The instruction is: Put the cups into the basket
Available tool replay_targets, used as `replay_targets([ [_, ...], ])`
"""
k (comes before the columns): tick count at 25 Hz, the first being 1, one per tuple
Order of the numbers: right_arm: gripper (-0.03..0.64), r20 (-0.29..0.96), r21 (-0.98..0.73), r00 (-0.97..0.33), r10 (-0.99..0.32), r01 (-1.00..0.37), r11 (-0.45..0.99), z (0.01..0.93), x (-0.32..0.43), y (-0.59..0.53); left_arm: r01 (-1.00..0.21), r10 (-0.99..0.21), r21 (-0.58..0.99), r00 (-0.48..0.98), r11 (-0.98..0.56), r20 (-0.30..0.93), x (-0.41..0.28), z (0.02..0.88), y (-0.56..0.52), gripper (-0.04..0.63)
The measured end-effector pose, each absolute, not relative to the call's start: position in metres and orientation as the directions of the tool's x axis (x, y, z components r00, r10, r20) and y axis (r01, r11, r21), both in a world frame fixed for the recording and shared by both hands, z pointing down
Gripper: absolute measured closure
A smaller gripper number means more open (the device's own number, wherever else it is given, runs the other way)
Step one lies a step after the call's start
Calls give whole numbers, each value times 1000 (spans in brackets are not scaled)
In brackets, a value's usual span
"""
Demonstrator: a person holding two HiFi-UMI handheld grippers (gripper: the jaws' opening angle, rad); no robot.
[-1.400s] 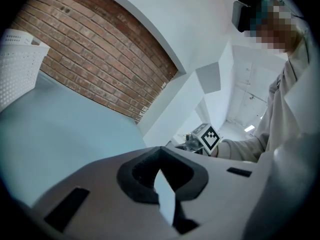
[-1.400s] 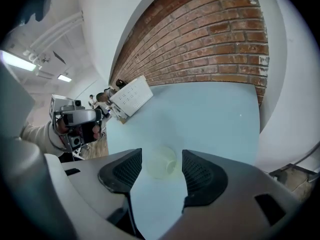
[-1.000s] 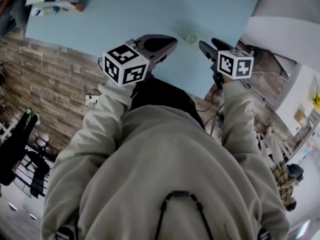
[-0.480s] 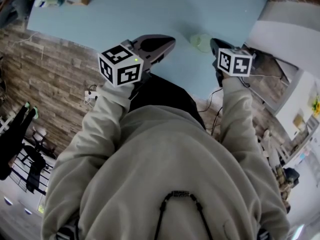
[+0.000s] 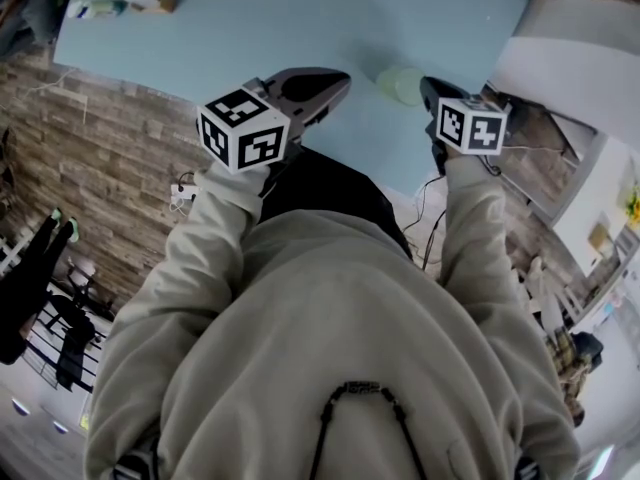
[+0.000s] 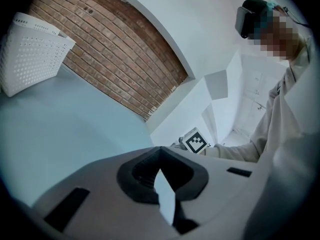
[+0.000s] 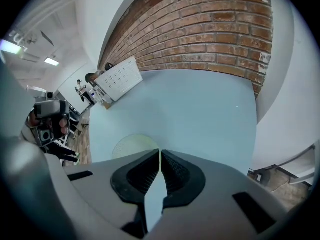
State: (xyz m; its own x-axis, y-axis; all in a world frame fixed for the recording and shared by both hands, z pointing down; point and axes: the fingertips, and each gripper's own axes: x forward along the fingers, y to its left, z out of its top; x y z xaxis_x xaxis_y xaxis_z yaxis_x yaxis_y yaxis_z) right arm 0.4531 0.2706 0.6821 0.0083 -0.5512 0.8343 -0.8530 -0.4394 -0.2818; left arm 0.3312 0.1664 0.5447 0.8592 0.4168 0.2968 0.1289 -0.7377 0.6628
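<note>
Light blue surface [image 5: 300, 18] seen from above, brick floor around it.

Right gripper [image 5: 424, 86]: held steeply nose-down at the near right part of the surface. The jaws have just been closing and are now drawn almost together, with only a hairline slit left between the pads [image 7: 167, 166]. The slit is met by the near rim of the cup [image 5: 398, 85], whose thin wall appears to be pinched there. In the right gripper view the rest of the cup [image 7: 131, 143] is seen as a pale green disc just left of the jaw tips.

Left gripper [image 5: 340, 80]: held nearly level, just left of the cup and apart from it. The jaws are brought together at the tips, and nothing is held between them. Only bare surface is seen through the gap further back.

Basket [image 6: 30, 54]: white, perforated, set at the far end of the surface, well apart from the cup and both grippers. It is also picked up in the right gripper view [image 7: 120, 79], below the brick wall [image 7: 200, 29].
</note>
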Motion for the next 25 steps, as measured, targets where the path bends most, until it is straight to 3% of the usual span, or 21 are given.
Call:
replay_targets([
  [14,591,766,-160,129,-629,-911,-381,567,475,260,148,364,552,880,-820,305,348,493,150,598],
  [25,592,619,-94,247,-746,-920,-382,426,487,253,311,393,367,903,-877,174,389,390,158,600],
])
